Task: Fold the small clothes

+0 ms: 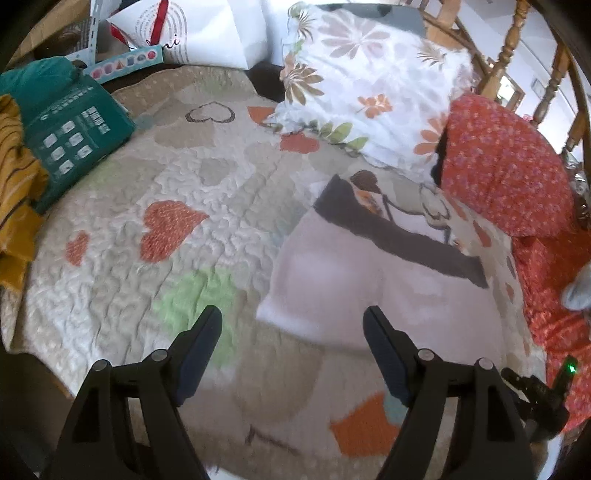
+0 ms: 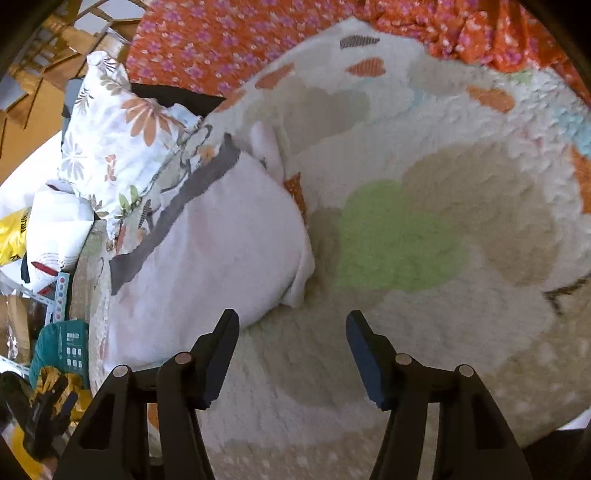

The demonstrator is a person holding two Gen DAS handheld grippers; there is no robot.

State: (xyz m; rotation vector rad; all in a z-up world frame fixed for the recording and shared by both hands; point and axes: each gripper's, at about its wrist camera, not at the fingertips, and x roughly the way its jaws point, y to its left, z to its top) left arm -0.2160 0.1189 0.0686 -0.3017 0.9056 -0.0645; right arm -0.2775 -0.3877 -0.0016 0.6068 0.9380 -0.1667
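Observation:
A small pale pink garment (image 1: pixel 354 280) with a dark grey waistband (image 1: pixel 391 232) lies folded on the quilted heart-pattern bedspread (image 1: pixel 177 192). It also shows in the right wrist view (image 2: pixel 221 258), waistband (image 2: pixel 177 218) on its left side. My left gripper (image 1: pixel 291 321) is open and empty, just short of the garment's near edge. My right gripper (image 2: pixel 291 325) is open and empty, hovering by the garment's folded corner (image 2: pixel 301 280), not touching it.
A floral pillow (image 1: pixel 369 81) and an orange flowered cloth (image 1: pixel 506 166) lie behind the garment. A teal package (image 1: pixel 70 136), mustard fabric (image 1: pixel 14 177) and a white bag (image 1: pixel 207 29) sit at the left. Wooden chair spindles (image 1: pixel 509 40) stand behind.

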